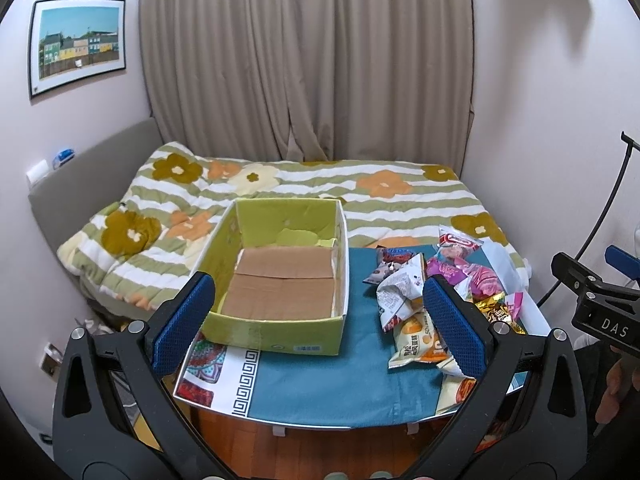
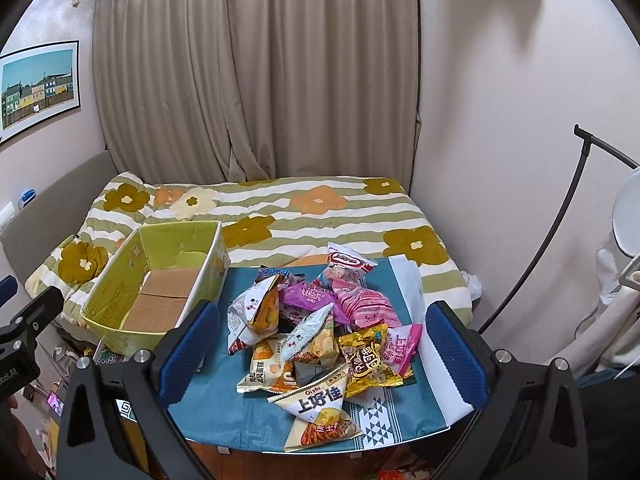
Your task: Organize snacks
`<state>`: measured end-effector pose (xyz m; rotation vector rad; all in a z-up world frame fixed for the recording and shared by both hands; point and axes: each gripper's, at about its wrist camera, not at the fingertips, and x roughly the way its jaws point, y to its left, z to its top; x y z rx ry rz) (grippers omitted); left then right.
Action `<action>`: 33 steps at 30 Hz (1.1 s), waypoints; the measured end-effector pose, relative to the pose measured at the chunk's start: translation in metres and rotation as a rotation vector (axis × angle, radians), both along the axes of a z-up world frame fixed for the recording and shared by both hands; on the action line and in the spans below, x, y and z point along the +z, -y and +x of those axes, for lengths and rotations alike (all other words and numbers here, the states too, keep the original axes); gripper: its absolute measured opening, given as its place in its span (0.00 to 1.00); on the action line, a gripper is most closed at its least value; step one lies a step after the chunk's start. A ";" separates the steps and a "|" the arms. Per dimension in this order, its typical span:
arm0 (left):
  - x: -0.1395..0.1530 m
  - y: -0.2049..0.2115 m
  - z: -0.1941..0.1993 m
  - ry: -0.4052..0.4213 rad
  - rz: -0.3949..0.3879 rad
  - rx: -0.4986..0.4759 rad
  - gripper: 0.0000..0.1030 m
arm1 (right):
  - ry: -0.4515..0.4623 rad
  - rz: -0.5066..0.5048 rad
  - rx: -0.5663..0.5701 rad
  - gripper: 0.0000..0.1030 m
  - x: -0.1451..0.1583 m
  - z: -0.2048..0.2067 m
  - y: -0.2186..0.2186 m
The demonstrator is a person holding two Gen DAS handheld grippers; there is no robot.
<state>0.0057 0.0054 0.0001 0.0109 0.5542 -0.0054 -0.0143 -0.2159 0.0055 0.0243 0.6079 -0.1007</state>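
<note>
Snack packets [image 2: 320, 332] lie heaped at three o'clock of empty box [image 2: 160, 292]; light, crinkly, slippery, likely best pinched at sealed edges. Left gripper [image 1: 320, 320] and right gripper [image 2: 324, 352] gape wide, holding nothing.

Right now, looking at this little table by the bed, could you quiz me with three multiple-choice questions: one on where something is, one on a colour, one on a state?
1. Where does the pile of snack packets lie?
A. inside the box
B. on the table beside the box
C. on the bed

2. What colour are the inner walls of the cardboard box?
A. yellow-green
B. red
C. black

3. What state is the box in?
A. shut with a lid
B. open and holding packets
C. open with nothing in it

Answers:
1. B, the packets sit heaped on the blue cloth to the right of the box.
2. A, its walls show yellow-green around a brown floor.
3. C, only the bare cardboard floor shows inside; both the left claw and the right claw are open and hold nothing.
</note>
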 end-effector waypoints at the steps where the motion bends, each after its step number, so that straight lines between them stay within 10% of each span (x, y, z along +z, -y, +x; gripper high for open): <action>1: 0.000 0.001 0.000 0.000 0.000 0.000 1.00 | 0.000 0.000 0.000 1.00 0.000 0.000 0.000; 33: -0.005 0.000 0.008 -0.026 -0.026 0.001 1.00 | -0.013 0.002 0.007 1.00 -0.005 -0.001 0.000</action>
